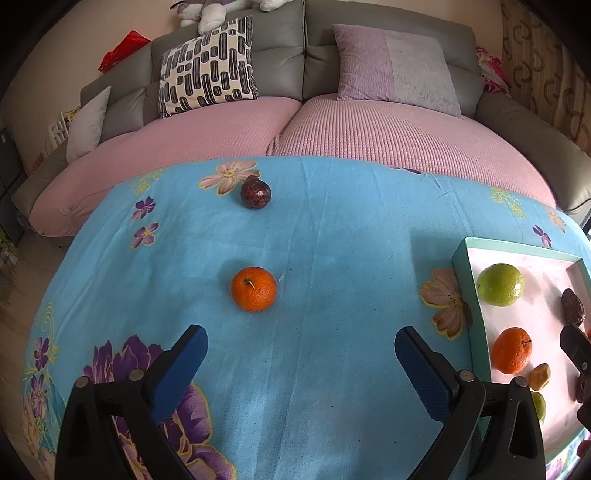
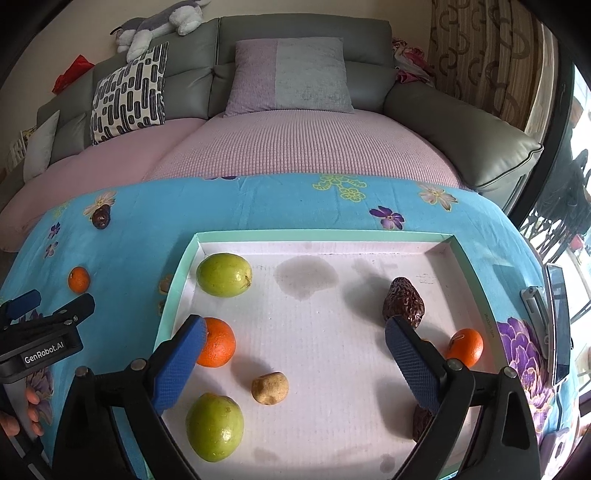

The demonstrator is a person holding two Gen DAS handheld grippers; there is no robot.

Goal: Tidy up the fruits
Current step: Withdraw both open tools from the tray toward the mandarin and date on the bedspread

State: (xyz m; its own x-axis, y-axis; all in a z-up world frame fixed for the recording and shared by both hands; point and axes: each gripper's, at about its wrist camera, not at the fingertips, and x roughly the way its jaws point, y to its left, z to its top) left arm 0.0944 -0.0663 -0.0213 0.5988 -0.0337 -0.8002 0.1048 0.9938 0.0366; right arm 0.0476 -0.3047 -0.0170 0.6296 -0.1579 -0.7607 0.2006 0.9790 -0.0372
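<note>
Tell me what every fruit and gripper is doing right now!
Left gripper: open, holding nothing.
Right gripper: open, above the tray.
Tray: on the blue cloth, holding fruit.
Orange on the cloth: outside the tray, untouched.
Dark fruit on the cloth: outside the tray, near the far edge.
Two green fruits: in the tray.
Two oranges: in the tray.

A grey leather sofa (image 2: 303, 29) is carrying a black-and-white patterned cushion (image 2: 127, 94), a lilac-grey cushion (image 2: 291, 75) and a plush toy (image 2: 162, 18) far behind.
</note>
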